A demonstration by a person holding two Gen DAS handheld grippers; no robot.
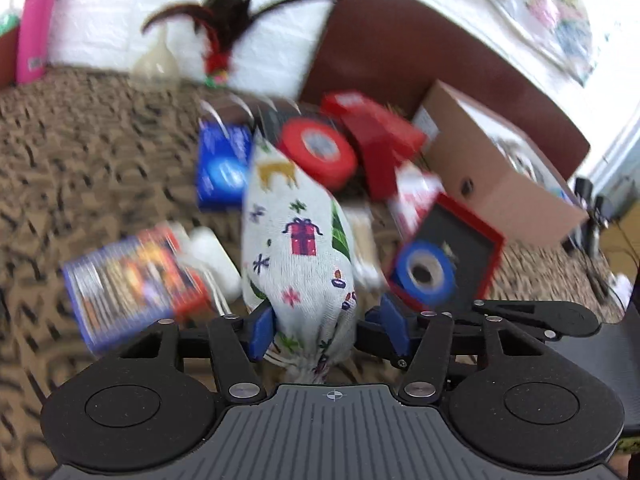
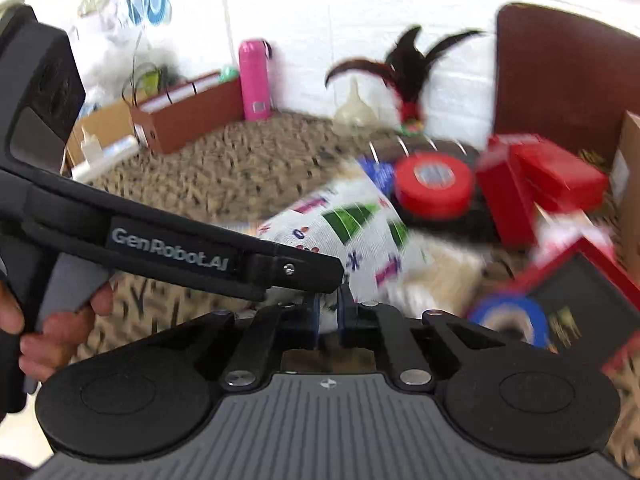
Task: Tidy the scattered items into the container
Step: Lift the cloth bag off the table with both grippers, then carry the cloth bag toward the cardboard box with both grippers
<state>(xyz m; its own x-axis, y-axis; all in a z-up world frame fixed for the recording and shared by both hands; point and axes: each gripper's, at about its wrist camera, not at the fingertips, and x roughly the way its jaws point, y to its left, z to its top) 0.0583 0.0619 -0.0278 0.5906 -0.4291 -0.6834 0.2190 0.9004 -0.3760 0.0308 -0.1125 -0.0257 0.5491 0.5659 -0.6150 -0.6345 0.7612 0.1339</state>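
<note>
Festive pouch [image 1: 298, 248], left gripper [image 1: 320, 326] clamping neck

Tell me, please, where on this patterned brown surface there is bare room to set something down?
Bare patterned brown surface lies between the pink bottle, the brown cardboard tray and the Christmas-print cloth bag. It is crowded around the red tape roll, red box and blue tape roll.
</note>
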